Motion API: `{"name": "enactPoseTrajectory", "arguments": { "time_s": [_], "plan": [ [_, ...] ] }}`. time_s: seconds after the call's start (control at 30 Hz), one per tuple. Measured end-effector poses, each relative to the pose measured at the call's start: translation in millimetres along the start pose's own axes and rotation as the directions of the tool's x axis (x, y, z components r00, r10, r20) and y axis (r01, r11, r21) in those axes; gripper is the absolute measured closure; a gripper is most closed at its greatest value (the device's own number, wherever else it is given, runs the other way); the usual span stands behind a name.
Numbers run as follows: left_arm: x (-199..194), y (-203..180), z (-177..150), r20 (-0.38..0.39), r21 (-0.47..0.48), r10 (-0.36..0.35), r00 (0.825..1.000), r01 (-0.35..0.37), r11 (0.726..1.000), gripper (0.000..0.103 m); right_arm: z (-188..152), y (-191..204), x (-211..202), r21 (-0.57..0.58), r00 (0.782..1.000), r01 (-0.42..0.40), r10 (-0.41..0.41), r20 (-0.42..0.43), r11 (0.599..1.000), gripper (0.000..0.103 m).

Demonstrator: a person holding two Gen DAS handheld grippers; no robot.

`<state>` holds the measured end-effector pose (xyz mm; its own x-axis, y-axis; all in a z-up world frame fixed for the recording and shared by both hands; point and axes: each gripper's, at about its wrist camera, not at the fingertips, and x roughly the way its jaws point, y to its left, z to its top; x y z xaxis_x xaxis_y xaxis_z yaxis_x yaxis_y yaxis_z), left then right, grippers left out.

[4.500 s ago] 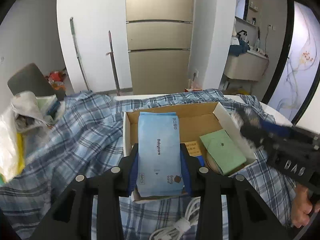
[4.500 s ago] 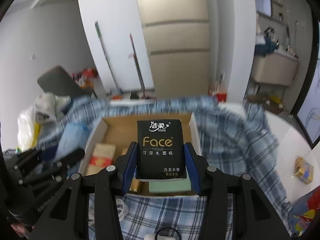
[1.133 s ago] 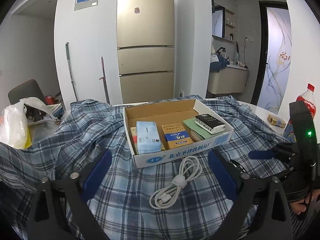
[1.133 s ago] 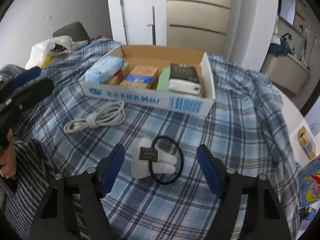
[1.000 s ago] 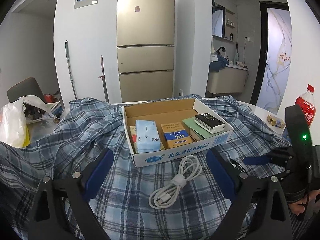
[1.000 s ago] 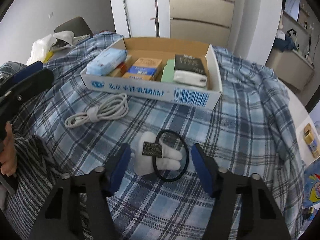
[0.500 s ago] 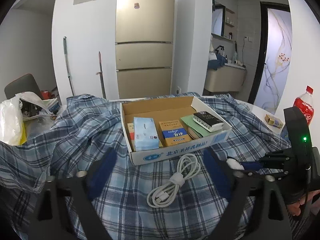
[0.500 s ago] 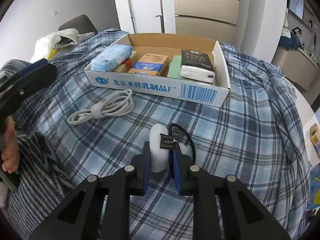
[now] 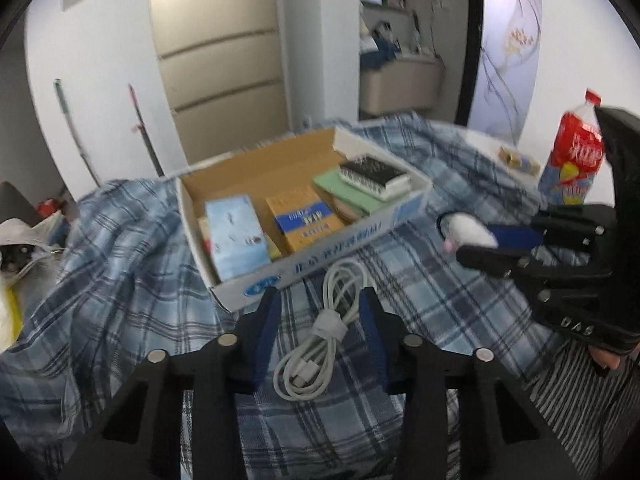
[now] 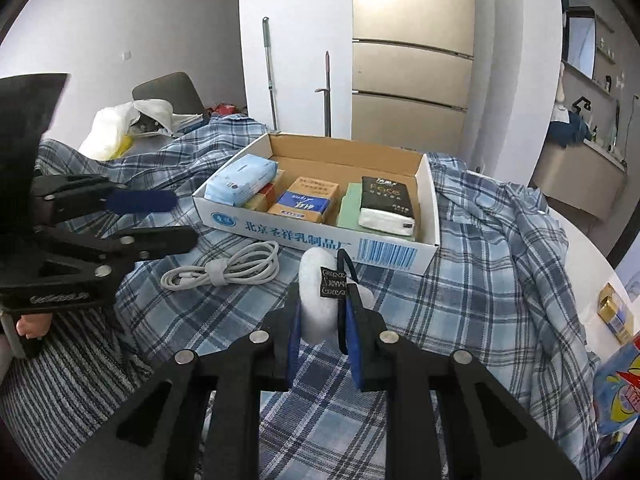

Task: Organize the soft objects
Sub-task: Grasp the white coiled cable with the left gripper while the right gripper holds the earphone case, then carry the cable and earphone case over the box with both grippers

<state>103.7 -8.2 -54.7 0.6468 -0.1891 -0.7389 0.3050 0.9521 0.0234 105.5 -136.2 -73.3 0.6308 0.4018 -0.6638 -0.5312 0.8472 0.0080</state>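
Observation:
My right gripper (image 10: pixel 322 308) is shut on a white plush hair tie (image 10: pixel 316 284) with a black label and a black elastic loop, held just above the plaid cloth in front of the cardboard box (image 10: pixel 280 232). The left wrist view shows the same hair tie (image 9: pixel 468 234) in the right gripper (image 9: pixel 472 246) at the right. My left gripper (image 9: pixel 318 310) hangs over a coiled white cable (image 9: pixel 328 320). Its jaws are closing with the cable between them, and the pads are clear of it. The box holds a blue tissue pack (image 9: pixel 236 232), an orange pack (image 9: pixel 304 216), a green pack (image 10: pixel 350 204) and a black tissue pack (image 10: pixel 384 196).
A blue plaid cloth (image 10: pixel 500 280) covers the round table. A red soda bottle (image 9: pixel 576 160) and a small gold box (image 10: pixel 616 312) stand at the right edge. A white plastic bag (image 10: pixel 116 128) and a grey chair (image 10: pixel 168 88) are at the far left.
My right gripper has shut on the white hair tie and lifted it off the cloth. My left gripper has tilted down over the cable and its jaws have narrowed.

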Motion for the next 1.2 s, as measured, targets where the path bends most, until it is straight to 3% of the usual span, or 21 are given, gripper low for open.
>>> {"name": "enactPoseTrajectory", "arguments": {
  "time_s": [0.1,0.2,0.43,0.53,0.6,0.83,1.2],
  "plan": [
    [16,-6,1,-0.091,0.054,-0.04,0.995,0.045,0.998,0.062,0,-1,2,0.013,1.0,-0.002,0.002,-0.013,1.0,0.084],
    [29,-17,-3,-0.151,0.116,0.01,0.988,0.008,0.993,0.062,0,-5,3,0.029,1.0,-0.009,0.01,-0.023,1.0,0.084],
    [50,-10,-4,-0.232,0.089,0.002,0.973,0.019,0.996,0.062,-1,-4,5,0.024,0.999,-0.017,0.018,-0.029,1.0,0.084],
    [53,-8,-5,-0.242,0.074,-0.011,0.97,0.03,0.997,0.075,-1,-4,6,0.026,0.999,-0.02,0.021,-0.032,0.999,0.084],
    [48,-7,-4,-0.222,0.067,-0.013,0.975,0.029,0.997,0.08,-1,-5,6,0.028,0.999,-0.02,0.021,-0.034,0.999,0.084],
    [26,-5,1,-0.148,0.027,-0.008,0.989,0.013,1.0,0.081,0,-6,6,0.035,0.999,-0.016,0.017,-0.029,0.999,0.084],
    [-39,2,11,0.032,-0.126,0.018,0.999,-0.014,0.992,0.081,8,-8,-8,0.045,1.0,0.004,-0.005,0.025,0.999,0.084]
  ]
}}
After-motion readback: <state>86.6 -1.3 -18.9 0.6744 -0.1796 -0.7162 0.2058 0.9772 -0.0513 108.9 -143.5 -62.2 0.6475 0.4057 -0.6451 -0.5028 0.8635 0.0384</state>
